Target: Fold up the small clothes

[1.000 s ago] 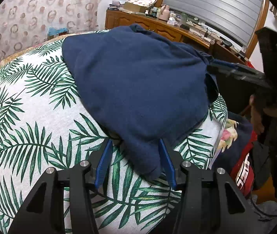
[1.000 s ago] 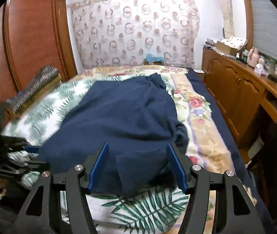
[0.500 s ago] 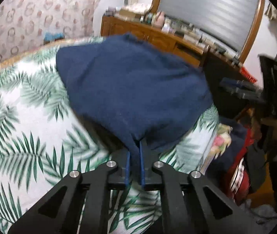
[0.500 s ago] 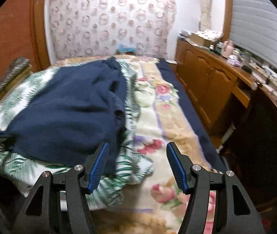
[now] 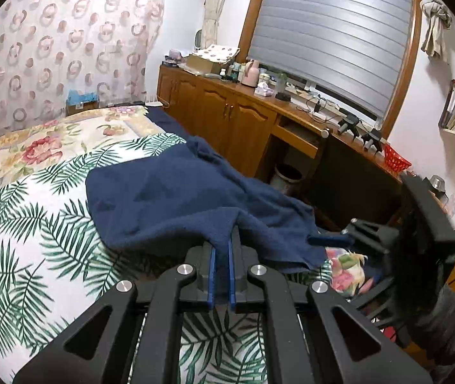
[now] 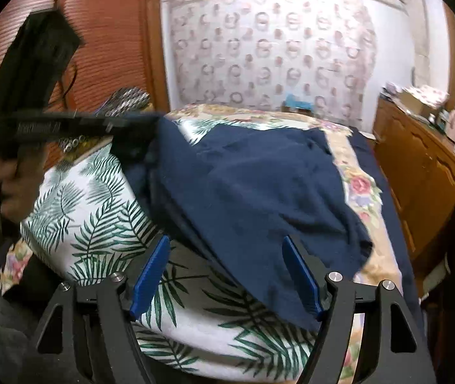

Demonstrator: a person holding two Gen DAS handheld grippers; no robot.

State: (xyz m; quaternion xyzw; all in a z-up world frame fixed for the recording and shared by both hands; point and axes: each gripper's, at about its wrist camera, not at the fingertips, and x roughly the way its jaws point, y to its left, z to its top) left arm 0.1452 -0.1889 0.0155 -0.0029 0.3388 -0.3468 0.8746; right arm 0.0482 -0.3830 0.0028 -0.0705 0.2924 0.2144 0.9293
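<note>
Left gripper (image 5: 222, 249) is clamped tight on a corner of the navy garment (image 5: 179, 198), cloth pinched between the blue pads (image 5: 213, 275) and pulled up off the bed. From the right wrist view the same gripper (image 6: 150, 128) comes in at upper left, held by a hand (image 6: 9, 179), with the garment's near-left corner bunched at its tip.

Garment lies spread on the palm-leaf blanket (image 5: 28, 240), which sits on top of a floral bedspread (image 5: 35, 140). The far end of the garment reaches toward the bed's right edge, next to the wooden cabinets (image 5: 227, 118).

Right gripper (image 6: 227, 272) has its jaws wide apart, having just been opening further. The garment's near-right hem lies between the fingers (image 6: 301, 275) but the pads aren't pressing it. In the left wrist view, the right gripper (image 5: 329, 240) sits at the right, just beside the garment's edge; view is blurred there.
</note>
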